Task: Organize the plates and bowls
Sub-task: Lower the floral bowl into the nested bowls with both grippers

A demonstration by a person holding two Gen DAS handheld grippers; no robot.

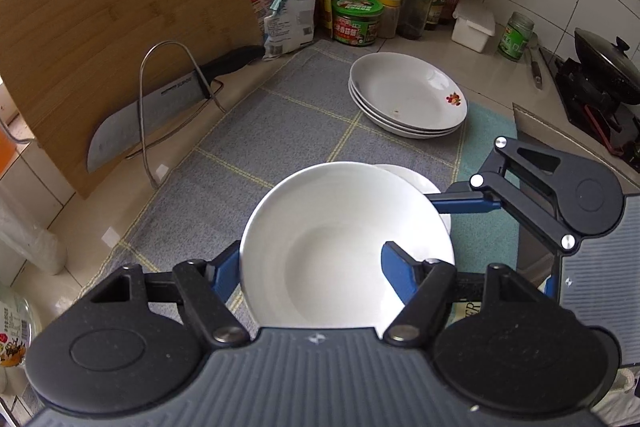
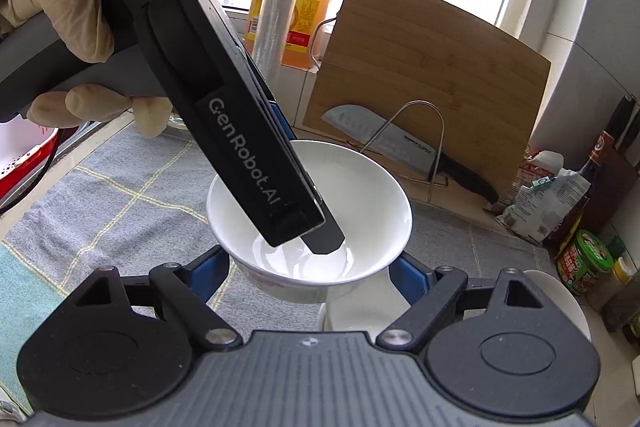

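A white bowl (image 1: 340,247) fills the centre of the left wrist view, above a second white bowl (image 1: 416,183) on the grey checked cloth (image 1: 248,131). My left gripper (image 1: 310,267) straddles its rim, one blue finger (image 1: 224,273) outside and one (image 1: 400,267) inside, seemingly gripping it. In the right wrist view the same bowl (image 2: 360,195) sits between my right gripper's (image 2: 308,273) spread blue fingers (image 2: 210,267), with the left gripper body (image 2: 224,99) reaching into it. A stack of three white plates (image 1: 408,95) lies further back.
A bamboo cutting board (image 1: 112,27) and cleaver (image 1: 144,115) in a wire rack stand at the left. Bottles and jars (image 1: 356,15) line the back wall. A wok (image 1: 604,67) sits on the stove at right. A red basket (image 2: 24,155) is at far left.
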